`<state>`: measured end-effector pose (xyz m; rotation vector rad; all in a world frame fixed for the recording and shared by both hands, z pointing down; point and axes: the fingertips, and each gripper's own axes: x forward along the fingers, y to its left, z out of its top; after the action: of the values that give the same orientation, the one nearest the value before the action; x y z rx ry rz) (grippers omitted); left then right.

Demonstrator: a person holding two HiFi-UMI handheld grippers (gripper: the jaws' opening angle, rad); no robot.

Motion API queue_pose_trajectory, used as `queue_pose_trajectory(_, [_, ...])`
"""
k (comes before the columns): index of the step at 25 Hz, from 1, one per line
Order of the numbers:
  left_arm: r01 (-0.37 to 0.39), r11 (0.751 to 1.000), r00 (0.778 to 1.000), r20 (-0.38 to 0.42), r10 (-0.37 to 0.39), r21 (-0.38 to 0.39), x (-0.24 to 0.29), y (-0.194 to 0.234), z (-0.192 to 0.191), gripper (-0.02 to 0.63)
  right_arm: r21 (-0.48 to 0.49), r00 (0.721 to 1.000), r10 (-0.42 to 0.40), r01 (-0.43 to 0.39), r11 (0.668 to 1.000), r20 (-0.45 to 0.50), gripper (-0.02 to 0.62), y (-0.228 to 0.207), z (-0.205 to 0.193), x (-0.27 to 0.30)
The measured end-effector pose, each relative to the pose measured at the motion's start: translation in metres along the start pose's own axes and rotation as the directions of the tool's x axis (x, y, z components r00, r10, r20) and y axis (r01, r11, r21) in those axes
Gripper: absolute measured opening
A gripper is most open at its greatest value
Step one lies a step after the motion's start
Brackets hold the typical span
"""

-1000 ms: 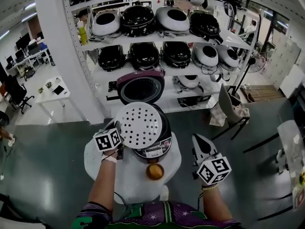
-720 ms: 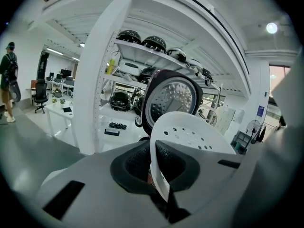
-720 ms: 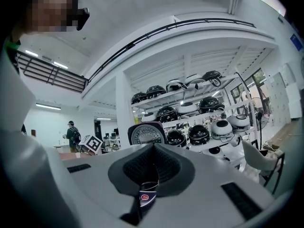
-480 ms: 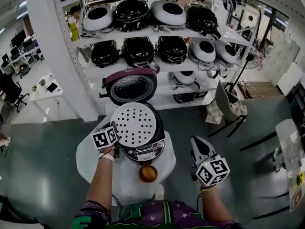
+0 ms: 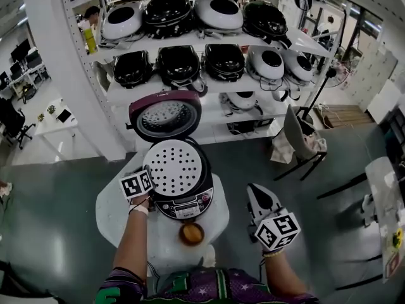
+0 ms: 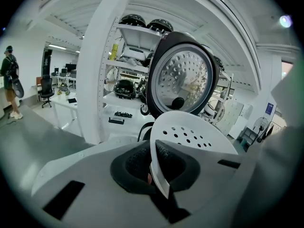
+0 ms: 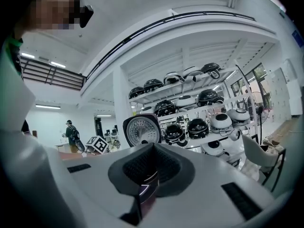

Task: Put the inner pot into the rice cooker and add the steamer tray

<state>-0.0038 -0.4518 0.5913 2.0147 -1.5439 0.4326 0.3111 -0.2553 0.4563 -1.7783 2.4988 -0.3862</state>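
Purple-green shirt [image 5: 209,285]; 2 white hand-held grippers [image 5: 150,177] [image 5: 254,189]

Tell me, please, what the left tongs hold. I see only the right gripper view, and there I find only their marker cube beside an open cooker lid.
Observer: The left tongs are shut on the rim of the white steamer tray, the one with holes.
Operator: Where is the tray relative to the rice cooker?
Observer: In the head view it is over the mouth of the rice cooker, covering it; whether it rests in it I cannot tell.
Operator: Is something on the table in front of the cooker?
Observer: Yes, a small brown round object stands on the white table, near the person.
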Motion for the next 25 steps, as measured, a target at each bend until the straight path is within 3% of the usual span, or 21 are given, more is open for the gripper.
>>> queue_pose_trajectory(14, [-0.03,0.997,0.992,-0.118,0.038,0.065,0.026,-0.012,-0.017,0.037,0.024,1.0,-0.002,0.002,1.0,-0.011,0.005,-0.01,-0.008,0.005])
queue_pose_trajectory(19, [-0.01,0.995,0.988,-0.15,0.025,0.099,0.033,-0.014,-0.021,0.038,0.036,1.0,-0.017,0.017,0.999,-0.012,0.005,-0.015,-0.013,0.003])
queue_pose_trajectory(23, [0.028,0.989,0.985,-0.17,-0.003,0.143,0.032,-0.02,-0.021,0.06,0.049,0.999,-0.035,0.035,0.998,-0.008,0.005,-0.016,-0.017,-0.001])
queue_pose_trajectory(25, [0.044,0.986,0.983,-0.184,-0.014,0.162,0.031,-0.022,-0.024,0.11,0.053,0.999,-0.044,0.045,0.998,-0.01,0.005,-0.015,-0.021,-0.004])
